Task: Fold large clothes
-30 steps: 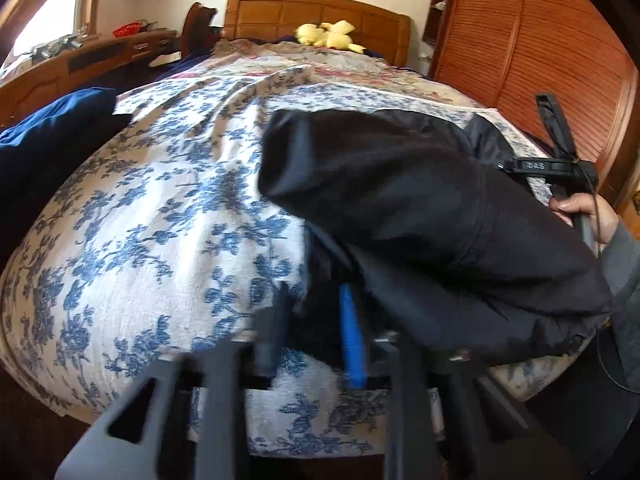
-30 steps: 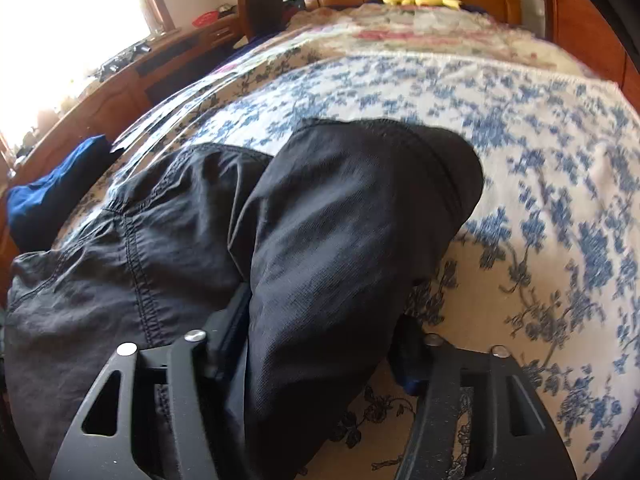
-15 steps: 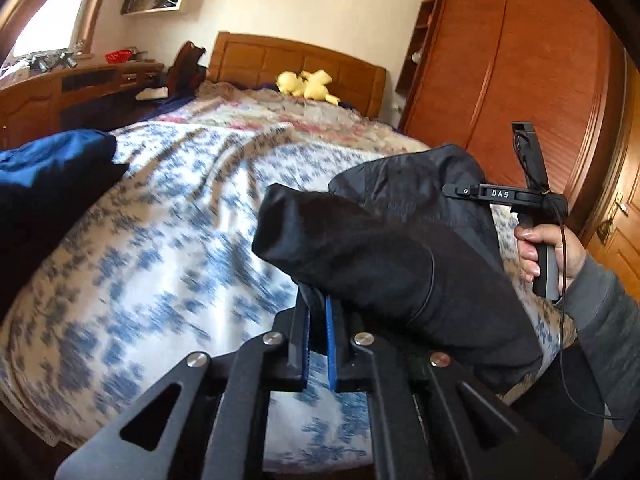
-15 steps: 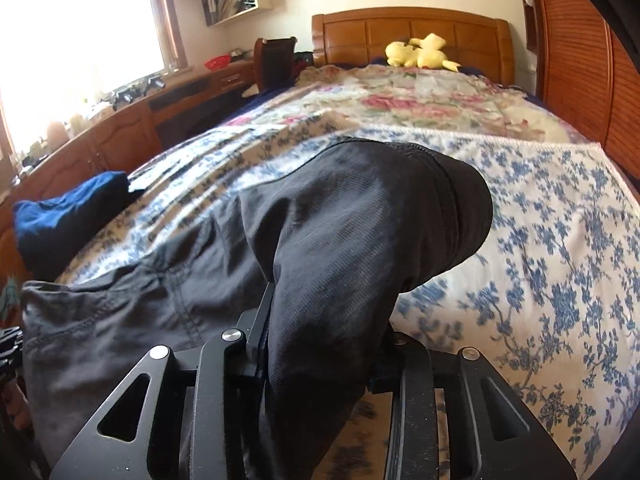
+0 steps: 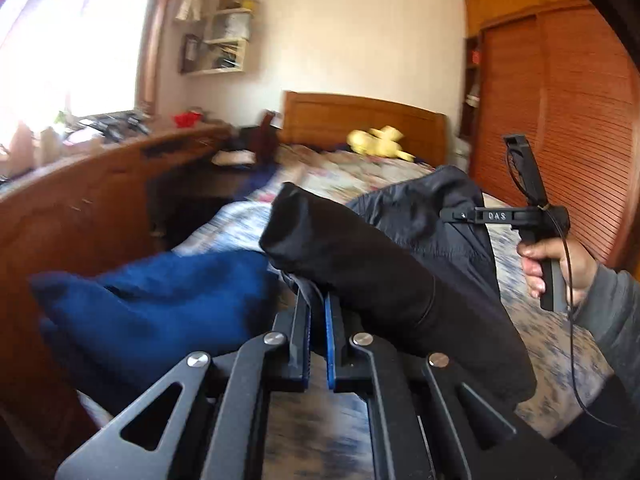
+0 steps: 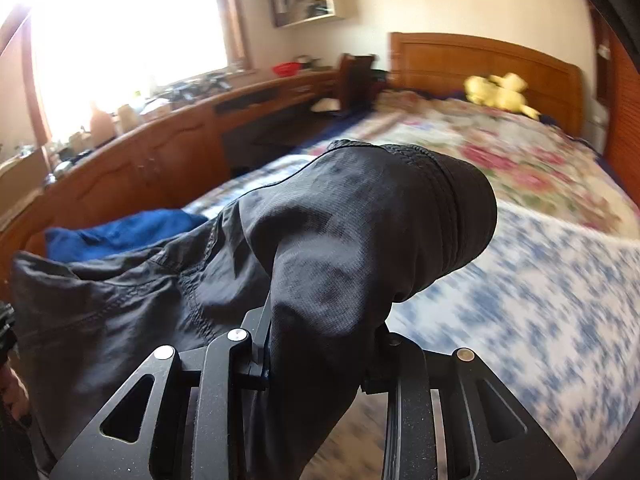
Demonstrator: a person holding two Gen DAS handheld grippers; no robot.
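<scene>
Left wrist view is showing your left tool (image 5: 318,340) clenched on a thin edge of the dark grey woven garment (image 5: 384,280), which is hanging above the blue-flowered bed cover (image 5: 560,344). Your right tool (image 6: 320,356) is closing on a thick bunch of it. That thin edge may be slipping out if you are pulling apart too strongly, or the cloth is catching the blue garment (image 5: 160,304).

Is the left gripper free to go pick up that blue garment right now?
Probably not: the left gripper is shut on the black garment, which drapes over it. The blue garment lies close, unobstructed.
</scene>
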